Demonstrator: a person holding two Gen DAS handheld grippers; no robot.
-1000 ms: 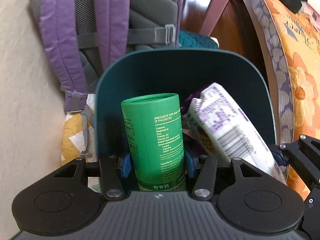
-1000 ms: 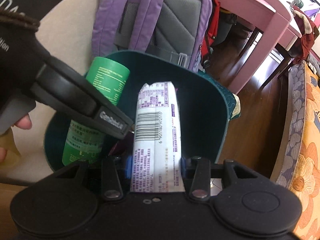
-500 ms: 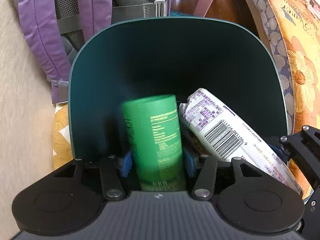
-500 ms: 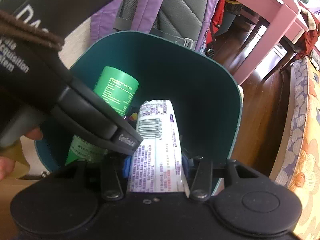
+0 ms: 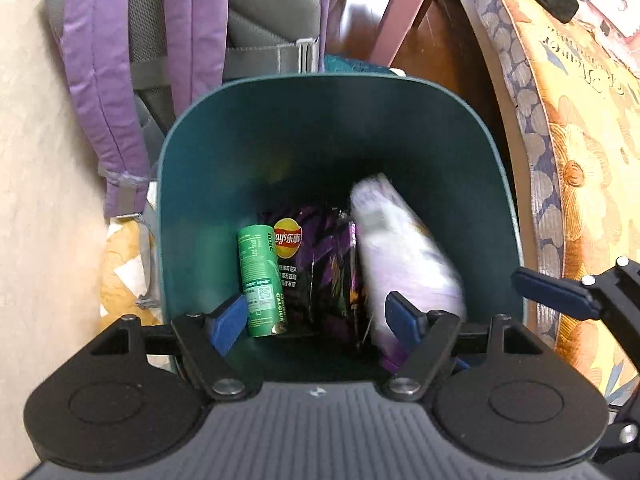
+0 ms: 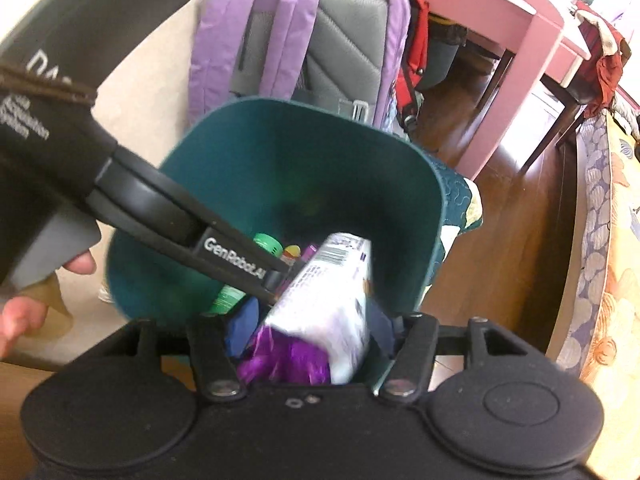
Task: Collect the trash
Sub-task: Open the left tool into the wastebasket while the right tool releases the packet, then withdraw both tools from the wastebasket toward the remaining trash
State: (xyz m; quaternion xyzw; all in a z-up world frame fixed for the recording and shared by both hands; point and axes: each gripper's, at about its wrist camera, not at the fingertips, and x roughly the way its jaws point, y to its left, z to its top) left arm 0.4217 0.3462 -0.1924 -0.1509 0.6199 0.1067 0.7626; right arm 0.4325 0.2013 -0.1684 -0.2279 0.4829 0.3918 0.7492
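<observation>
Over the bin's near rim, the left gripper (image 5: 316, 318) and right gripper (image 6: 310, 332) have just been opening and now hold nothing. Since a second ago the green tube (image 5: 262, 280) and white packet (image 5: 404, 264) have dropped inside the bin (image 5: 496, 152), at ten and two o'clock. Judging by this, both pieces are binned; a backpack (image 5: 120, 60) stands beyond at eleven.

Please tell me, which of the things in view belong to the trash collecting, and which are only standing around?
Part of the job:
green tube
white and purple packet
purple chip bag
teal bin
left gripper, jaws open
right gripper, jaws open

Only standing around:
purple backpack
pink table
flowered bedding
</observation>
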